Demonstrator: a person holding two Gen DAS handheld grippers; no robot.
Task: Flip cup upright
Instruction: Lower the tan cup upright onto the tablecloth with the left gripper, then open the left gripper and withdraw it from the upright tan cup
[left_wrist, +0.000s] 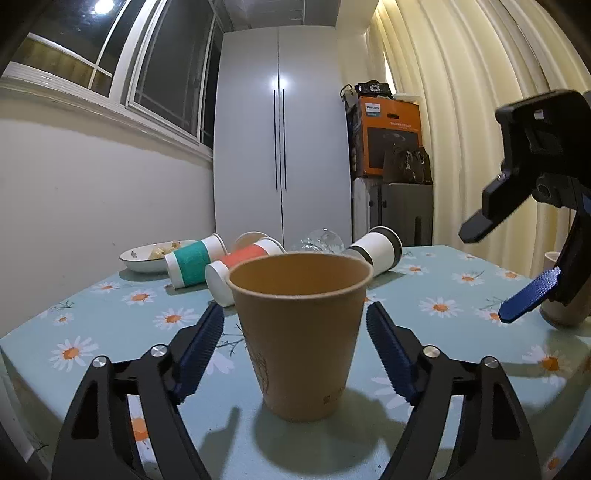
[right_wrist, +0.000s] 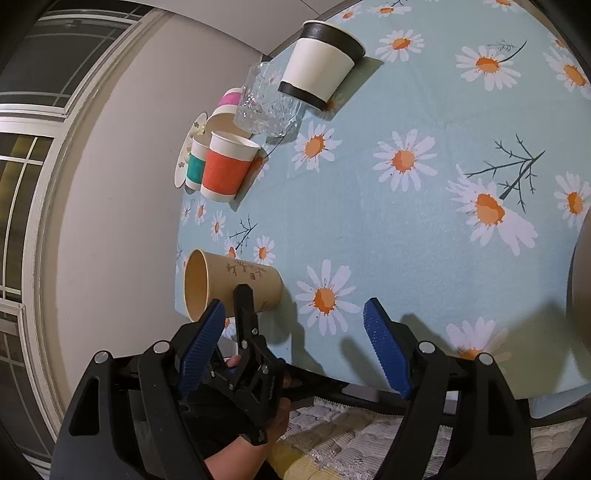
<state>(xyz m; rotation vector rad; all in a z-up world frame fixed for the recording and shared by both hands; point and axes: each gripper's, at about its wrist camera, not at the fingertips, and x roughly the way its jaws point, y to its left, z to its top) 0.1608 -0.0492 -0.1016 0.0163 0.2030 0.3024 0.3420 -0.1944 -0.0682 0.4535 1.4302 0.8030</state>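
**Brown cup standing up between the left tongs**

The brown paper cup (left_wrist: 300, 332) is standing on its small end on the daisy tablecloth (left_wrist: 443, 354), close to the near edge of the table. Its open mouth is pointing up and its long way is running straight up and down. (In the right wrist view the camera is turned, so the brown cup (right_wrist: 236, 284) looks like it is lying sideways, but its bottom is sitting flat on the cloth.)

The left gripper (left_wrist: 295, 350) is reaching around the brown cup with its tongs spread wide. One blue pad (left_wrist: 201, 350) is sitting on each side of the cup, and neither is touching it. There is a small gap on both sides.

The right gripper (right_wrist: 295, 350) is hanging over the cloth to the right of the brown cup, with its tongs also spread and nothing between them. The cloth there is bare.

Behind the brown cup, well apart from it, more cups are lying on their sides: a green-band cup (left_wrist: 194, 264), a red-band cup (left_wrist: 240, 271), a clear glass (left_wrist: 321, 240) and a white cup with dark bands (left_wrist: 380, 251). A white bowl (left_wrist: 147, 256) is sitting behind the green-band cup, near the far edge by the wall.
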